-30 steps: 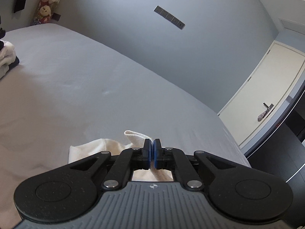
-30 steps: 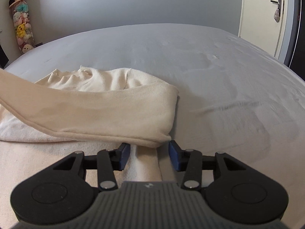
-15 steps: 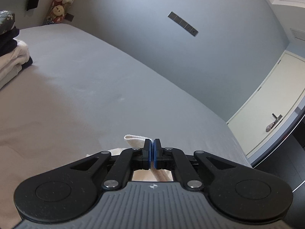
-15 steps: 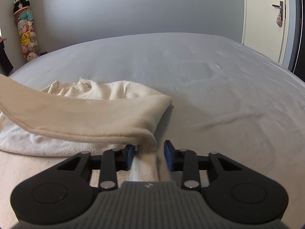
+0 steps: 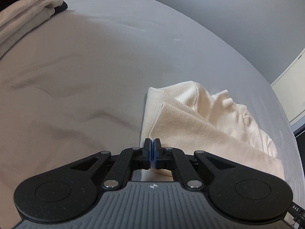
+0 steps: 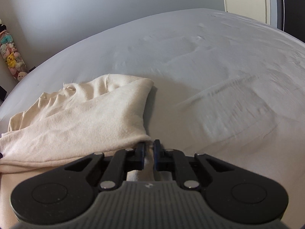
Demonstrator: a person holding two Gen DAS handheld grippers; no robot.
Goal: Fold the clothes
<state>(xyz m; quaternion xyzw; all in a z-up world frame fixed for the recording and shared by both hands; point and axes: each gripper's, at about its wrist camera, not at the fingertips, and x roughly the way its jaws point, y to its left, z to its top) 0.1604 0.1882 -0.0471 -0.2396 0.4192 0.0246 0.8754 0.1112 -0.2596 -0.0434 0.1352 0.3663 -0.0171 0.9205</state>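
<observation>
A cream garment (image 5: 205, 118) lies partly folded on the grey bed sheet (image 5: 95, 66). My left gripper (image 5: 152, 148) is shut on the garment's left corner, low over the sheet. In the right wrist view the same cream garment (image 6: 85, 118) spreads to the left. My right gripper (image 6: 149, 152) is shut on its right corner, with cloth bunched between the blue pads. A fold of cloth runs between the two held corners.
A stack of folded clothes (image 5: 28, 13) sits at the far left of the bed. A column of plush toys (image 6: 11, 57) hangs by the grey wall. A white door (image 6: 246, 0) stands at the right, past the bed's edge.
Both grippers have dropped towards the bed and carried the held edge forward over the garment. The right gripper's jaws have closed from open onto the cloth.
</observation>
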